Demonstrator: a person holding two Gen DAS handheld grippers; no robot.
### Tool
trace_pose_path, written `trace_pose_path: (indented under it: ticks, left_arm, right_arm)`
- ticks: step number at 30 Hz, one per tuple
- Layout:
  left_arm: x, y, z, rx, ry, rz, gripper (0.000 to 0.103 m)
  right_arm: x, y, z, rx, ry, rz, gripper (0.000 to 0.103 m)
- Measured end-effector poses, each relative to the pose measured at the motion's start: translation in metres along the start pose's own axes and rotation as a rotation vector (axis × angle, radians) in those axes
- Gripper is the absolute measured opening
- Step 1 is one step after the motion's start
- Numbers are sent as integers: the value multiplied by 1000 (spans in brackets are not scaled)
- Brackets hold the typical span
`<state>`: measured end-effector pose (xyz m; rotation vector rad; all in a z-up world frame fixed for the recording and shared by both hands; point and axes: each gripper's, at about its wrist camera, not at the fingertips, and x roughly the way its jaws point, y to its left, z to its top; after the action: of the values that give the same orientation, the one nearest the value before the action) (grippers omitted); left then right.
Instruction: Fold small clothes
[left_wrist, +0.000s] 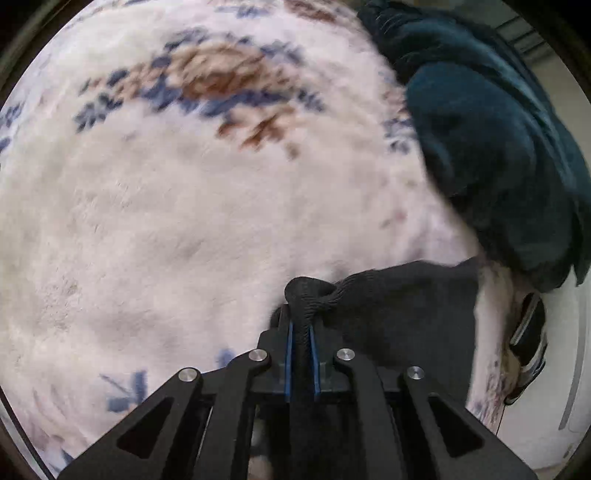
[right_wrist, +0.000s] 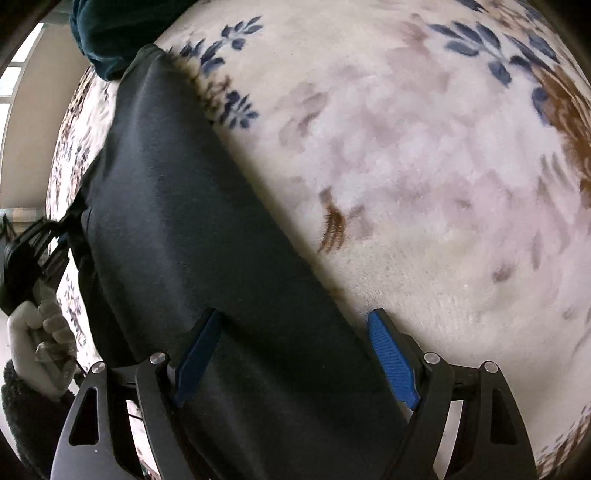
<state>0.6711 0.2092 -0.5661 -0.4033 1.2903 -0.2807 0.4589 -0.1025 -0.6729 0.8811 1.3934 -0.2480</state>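
Note:
A black garment (right_wrist: 207, 229) lies stretched over a white fleece blanket (right_wrist: 424, 184) with blue and brown flowers. My left gripper (left_wrist: 300, 321) is shut on a bunched ribbed edge of the black garment (left_wrist: 406, 306), which trails off to the right. My right gripper (right_wrist: 295, 325) is open, its blue pads (right_wrist: 393, 362) spread wide on either side of the garment's near end, close over the cloth. The left gripper and the gloved hand that holds it show at the left edge of the right wrist view (right_wrist: 33, 258).
A dark teal garment (left_wrist: 498, 147) lies heaped on the blanket (left_wrist: 184, 221) at the upper right of the left wrist view, and shows at the top left of the right wrist view (right_wrist: 107, 33). The blanket's edge drops off at the right of the left wrist view.

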Motion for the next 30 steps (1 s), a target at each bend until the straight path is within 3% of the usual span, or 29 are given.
trace_pose_path:
  ticks: [2, 4, 9, 12, 14, 16, 19, 21, 26, 30]
  left_arm:
    - [-3, 2, 1, -13, 13, -23, 13]
    - [-16, -3, -2, -6, 11, 2, 31]
    - [-76, -1, -55, 5, -19, -138, 43]
    - [-80, -2, -106, -8, 61, -171, 43]
    - [-63, -5, -139, 12, 142, -125, 43]
    - [-49, -2, -158, 40, 147, -44, 42]
    - [-48, 21, -166, -23, 95, -46, 36]
    - [-48, 31, -164, -46, 103, -51, 37]
    - [-56, 14, -164, 12, 131, 0, 37]
    - [-74, -3, -188, 6, 154, -94, 37]
  right_arm:
    - [1, 1, -2, 1, 9, -9, 83]
    - [-1, 3, -2, -2, 19, -20, 83]
    - [-19, 10, -7, -5, 13, -4, 83]
    - [-27, 11, -16, -5, 15, 9, 83]
    - [-29, 9, -25, 4, 27, 7, 83]
    - [-28, 7, -34, 7, 45, 17, 83]
    - [-24, 3, -49, 1, 59, 6, 83]
    - [-24, -1, -56, -9, 53, -5, 84]
    - [-24, -3, -62, -56, 51, -33, 83]
    - [-30, -11, -69, -38, 66, -14, 83]
